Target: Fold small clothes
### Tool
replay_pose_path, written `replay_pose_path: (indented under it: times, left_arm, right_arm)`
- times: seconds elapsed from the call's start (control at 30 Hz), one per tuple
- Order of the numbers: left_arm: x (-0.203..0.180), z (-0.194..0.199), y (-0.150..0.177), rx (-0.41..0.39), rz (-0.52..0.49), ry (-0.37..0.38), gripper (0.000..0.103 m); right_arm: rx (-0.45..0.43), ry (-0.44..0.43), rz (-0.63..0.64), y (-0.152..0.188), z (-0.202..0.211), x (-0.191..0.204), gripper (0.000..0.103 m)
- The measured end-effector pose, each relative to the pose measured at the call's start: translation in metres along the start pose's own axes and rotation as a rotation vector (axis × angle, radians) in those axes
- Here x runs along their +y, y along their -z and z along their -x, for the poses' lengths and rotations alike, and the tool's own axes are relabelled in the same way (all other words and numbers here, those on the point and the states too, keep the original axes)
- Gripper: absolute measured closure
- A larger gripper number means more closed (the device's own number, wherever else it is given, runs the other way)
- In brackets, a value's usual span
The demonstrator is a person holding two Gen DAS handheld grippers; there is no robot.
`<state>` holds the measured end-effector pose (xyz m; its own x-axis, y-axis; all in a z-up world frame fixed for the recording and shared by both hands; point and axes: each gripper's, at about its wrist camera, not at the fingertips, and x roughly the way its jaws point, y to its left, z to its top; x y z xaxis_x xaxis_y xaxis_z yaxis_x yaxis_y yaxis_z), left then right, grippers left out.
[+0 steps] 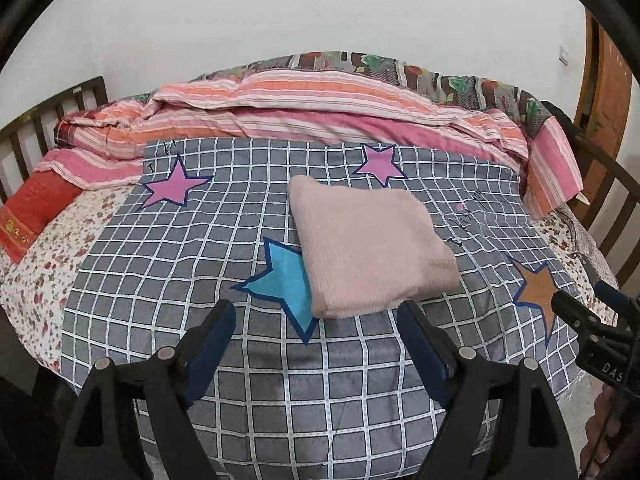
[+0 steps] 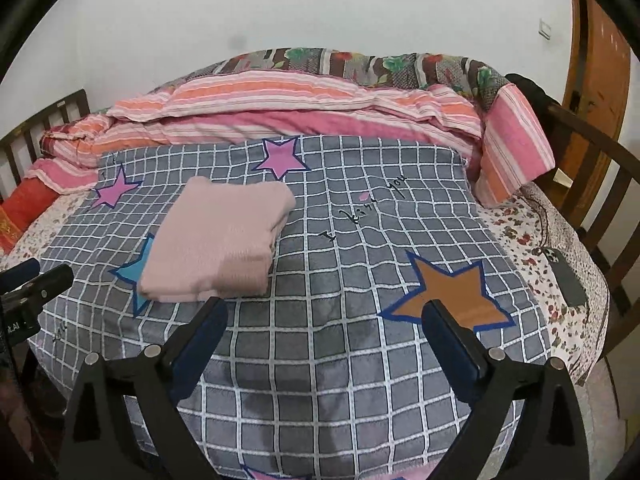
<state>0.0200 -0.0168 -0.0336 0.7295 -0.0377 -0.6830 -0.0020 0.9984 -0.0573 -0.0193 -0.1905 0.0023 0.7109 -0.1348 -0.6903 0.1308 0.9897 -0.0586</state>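
Just beyond both wide-apart, empty tools, left tool (image 1: 316, 320) and right tool (image 2: 324, 318), lies the folded pink garment (image 1: 368, 248), nearer the left.

Striped quilt (image 1: 320, 120) lies behind grey checked blanket (image 1: 280, 360).

Folded garment (image 1: 370, 246) lies on the checked blanket (image 1: 200, 264), which is spread over the bed (image 1: 36, 276). Behind it, the bunched quilt (image 1: 280, 108) runs along the wall. Phone (image 2: 568, 280) lies off the blanket's right edge, well apart from the garment.
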Motion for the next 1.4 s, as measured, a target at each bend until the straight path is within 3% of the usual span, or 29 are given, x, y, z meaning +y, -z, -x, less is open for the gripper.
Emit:
replay_pose_path:
  times: [1.4]
  left_arm:
    - [0.008, 0.012, 0.000, -0.029, 0.006, -0.020, 0.021]
  right_arm:
    - [-0.008, -0.004, -0.003, -0.001, 0.001, -0.006, 0.007]
